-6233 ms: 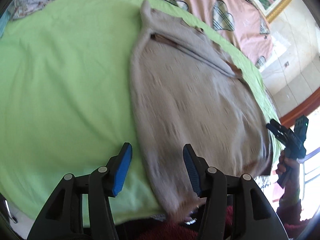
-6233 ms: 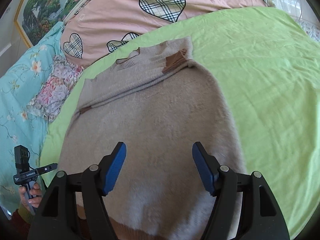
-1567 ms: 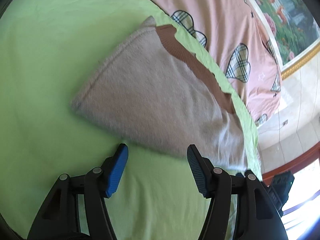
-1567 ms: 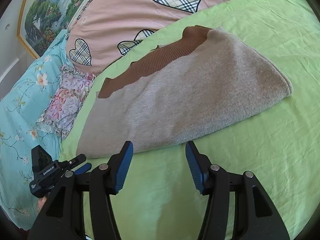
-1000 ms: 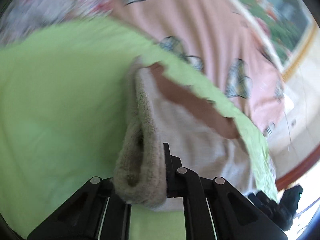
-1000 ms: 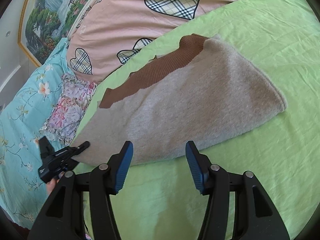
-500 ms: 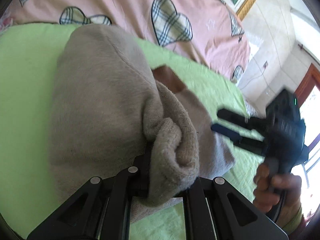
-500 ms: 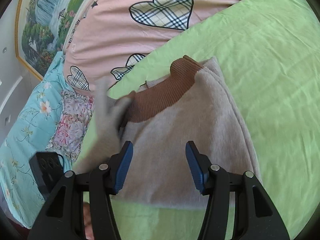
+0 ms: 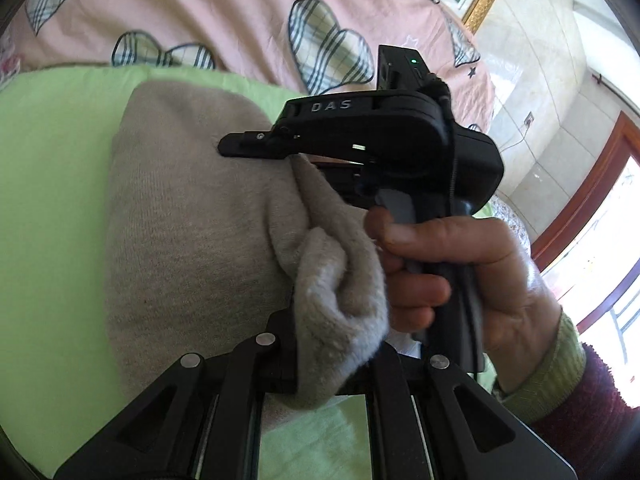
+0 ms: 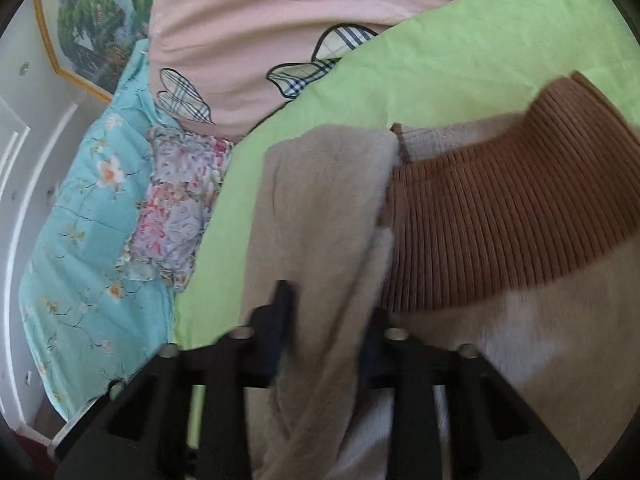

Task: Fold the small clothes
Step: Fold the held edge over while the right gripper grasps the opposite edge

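- The sweater [image 9: 188, 216], beige with a brown ribbed hem [image 10: 500, 216], lies on the green sheet [image 9: 48, 208] of the bed, part-folded. One end is lifted and bunched, and both grippers have hold of it.
- Left gripper [image 9: 320, 364]: pressed together on a thick roll of the beige knit, which bulges up out of the jaws. Judgement: the bite takes in several layers at once. If it is carried further, the whole bundle may drag instead of one clean edge, and the fold would land lumpy.
- Right gripper [image 10: 324, 340]: jaws closing, with a hanging strip of the sweater between them. The right wrist view is blurred at the fingertips, so I cannot tell how firmly the pads bear on the cloth. Risk: a shallow catch on fluffy knit could slip as soon as the strip is pulled taut.
- The two grippers work very close together. In the left wrist view the right hand [image 9: 460, 276] on its grip sits just beside the bunched cloth. Risk: tools or knuckles knock each other, or one gripper nips fabric the other already holds, twisting the edge.
- The lower layer rests loose on the sheet. A sideways pull could slide the whole sweater and undo the fold beneath, or skew the brown hem out of line.
- The pink quilt [image 9: 240, 20] with check hearts lies beside the far edge of the sweater. A fold thrown too far could land partly on it, leaving the garment uneven.
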